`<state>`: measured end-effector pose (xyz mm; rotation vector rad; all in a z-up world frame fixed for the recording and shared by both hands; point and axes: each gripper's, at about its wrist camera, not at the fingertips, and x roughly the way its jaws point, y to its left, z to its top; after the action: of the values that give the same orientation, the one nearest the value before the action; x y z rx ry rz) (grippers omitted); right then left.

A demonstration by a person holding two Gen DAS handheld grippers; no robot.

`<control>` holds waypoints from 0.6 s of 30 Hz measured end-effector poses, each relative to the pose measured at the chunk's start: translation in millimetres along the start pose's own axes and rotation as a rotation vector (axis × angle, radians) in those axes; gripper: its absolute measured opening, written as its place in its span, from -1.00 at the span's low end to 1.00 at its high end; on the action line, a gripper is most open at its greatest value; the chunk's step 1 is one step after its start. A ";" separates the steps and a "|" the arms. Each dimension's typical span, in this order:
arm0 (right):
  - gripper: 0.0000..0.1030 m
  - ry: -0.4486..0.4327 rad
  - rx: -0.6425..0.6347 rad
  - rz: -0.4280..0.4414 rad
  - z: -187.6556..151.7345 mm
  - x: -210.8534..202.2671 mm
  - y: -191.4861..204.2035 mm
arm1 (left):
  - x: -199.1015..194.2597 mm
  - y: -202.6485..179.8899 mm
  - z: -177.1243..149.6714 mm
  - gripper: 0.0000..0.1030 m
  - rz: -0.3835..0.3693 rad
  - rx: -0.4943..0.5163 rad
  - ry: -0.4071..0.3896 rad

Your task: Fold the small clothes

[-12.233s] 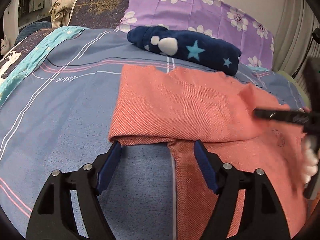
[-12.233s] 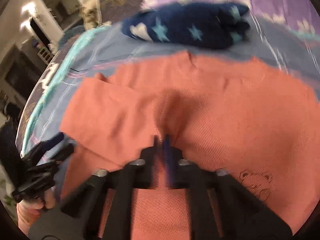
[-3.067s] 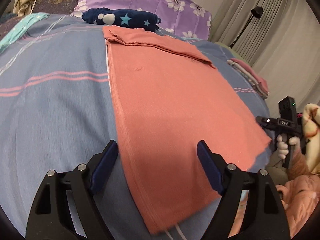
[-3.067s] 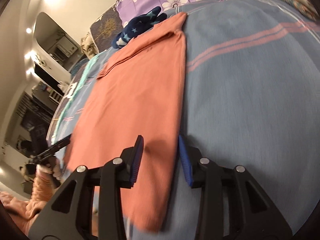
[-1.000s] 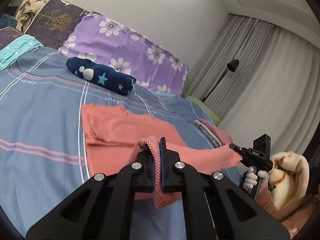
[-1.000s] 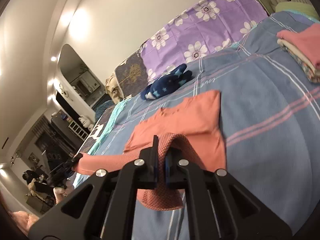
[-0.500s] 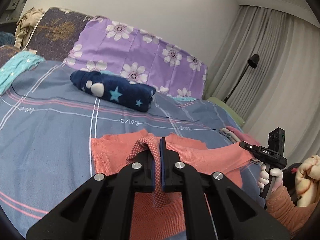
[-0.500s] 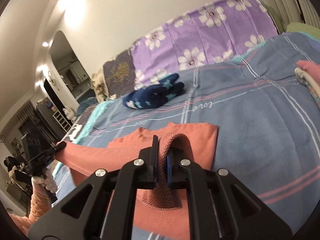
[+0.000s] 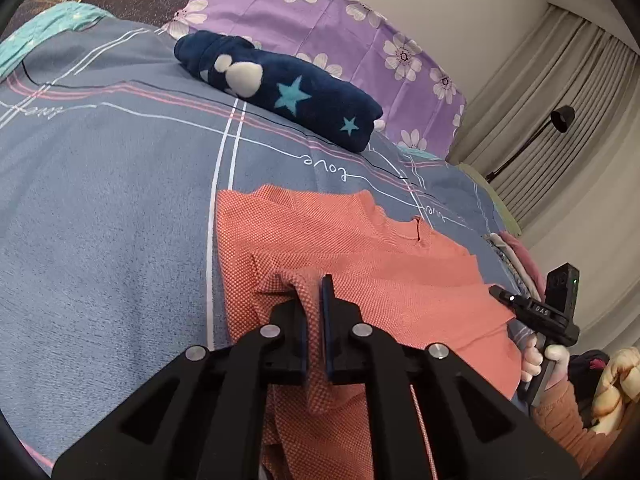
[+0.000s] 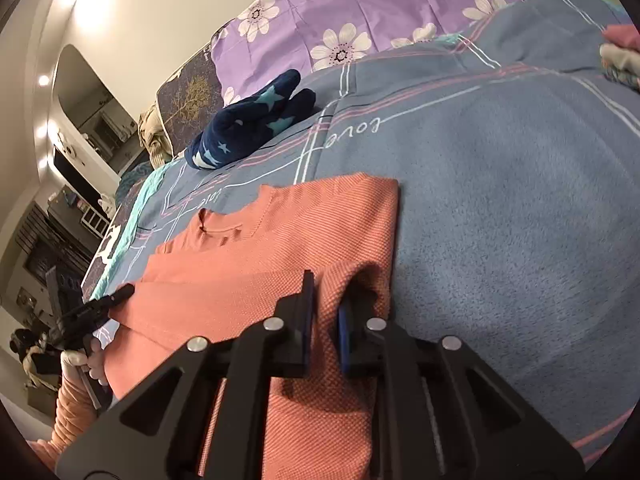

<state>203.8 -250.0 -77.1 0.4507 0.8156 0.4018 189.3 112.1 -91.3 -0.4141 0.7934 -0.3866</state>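
Coral-orange knit shirt (image 9: pixel 360 248) spread on a blue-grey striped bedspread (image 9: pixel 100 184), collar toward the pillows, lower half folded up over the upper half. At the fold's left corner, left gripper (image 9: pixel 312 284): jaws opening, only a narrow gap so far, a pinch of coral fabric between them. At the right corner, right gripper (image 10: pixel 326 280): jaws opening too, gap slightly wider, a hump of the same fabric between them. Not clear whether either pair of pads presses the cloth. Behind the shirt, well apart, a rolled navy fleece with stars (image 9: pixel 280 88), then a purple flowered pillow (image 9: pixel 320 12). Far right, at the bed's edge, a stack of folded clothes (image 10: pixel 620 52).
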 end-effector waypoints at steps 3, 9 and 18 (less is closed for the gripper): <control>-0.51 -0.001 -0.020 0.002 -4.9 -12.8 5.0 | -9.2 -6.7 -6.4 -0.54 0.004 0.022 0.005; -0.45 0.017 -0.043 0.009 -23.1 -33.5 8.4 | -21.6 -10.6 -23.6 -0.56 0.006 0.055 0.039; -0.86 -0.055 -0.046 0.097 22.9 -30.8 26.4 | -26.2 -27.4 16.6 -0.93 -0.099 0.041 -0.044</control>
<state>197.8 -248.7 -30.9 0.4576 0.7316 0.4954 180.1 104.9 -51.6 -0.4234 0.7231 -0.4834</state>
